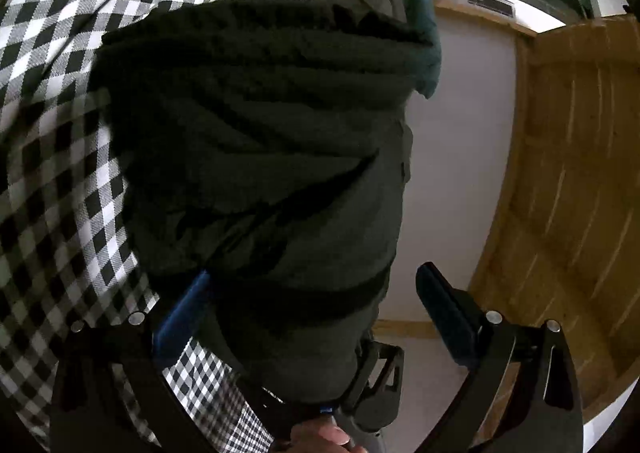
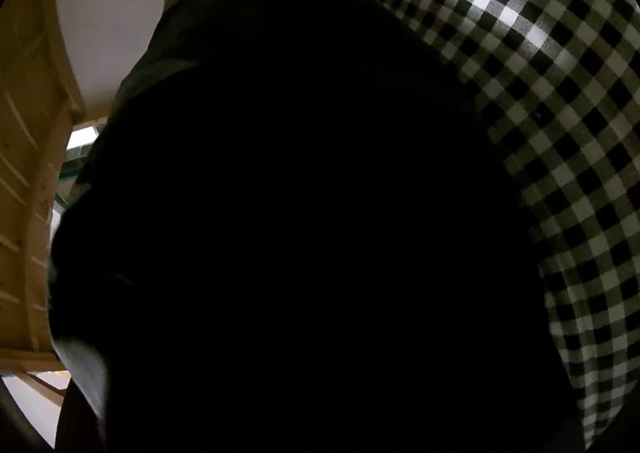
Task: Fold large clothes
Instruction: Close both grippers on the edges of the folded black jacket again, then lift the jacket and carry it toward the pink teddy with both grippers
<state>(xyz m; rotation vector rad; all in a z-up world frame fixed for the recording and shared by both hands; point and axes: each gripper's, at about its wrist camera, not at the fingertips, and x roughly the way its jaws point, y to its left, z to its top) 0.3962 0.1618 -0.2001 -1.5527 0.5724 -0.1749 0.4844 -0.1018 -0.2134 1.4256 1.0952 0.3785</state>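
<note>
- Checkered black-and-white cloth (image 1: 52, 101) covers the surface under my work; it fills the left side of my left wrist view and the right side of my right wrist view (image 2: 560, 113).
- My left gripper (image 1: 316, 293) has its jaws spread wide apart. The blue-padded left finger (image 1: 180, 317) is tucked against the edge of the dark green garment (image 1: 256, 141), part of it hidden under the fabric, while the right finger (image 1: 444, 313) stands free in the air, touching nothing.
- That garment hangs or bunches in heavy folds directly ahead of the left gripper, lying over the checkered cloth and reaching toward its far edge.
- At the bottom edge of my left view I see a fingertip (image 1: 320, 433) of the hand holding the rig.
- Beyond the garment on the right there is a white wall (image 1: 460, 125) and pale wooden panelling (image 1: 568, 173).
- My right gripper is not visible in its own view: the garment (image 2: 300, 233) sits right up against the lens and blacks out nearly everything, so I cannot tell how its jaws stand.
- Around that dark mass I make out wooden panelling (image 2: 28, 173) on the left and white wall (image 2: 108, 13) at upper left.
</note>
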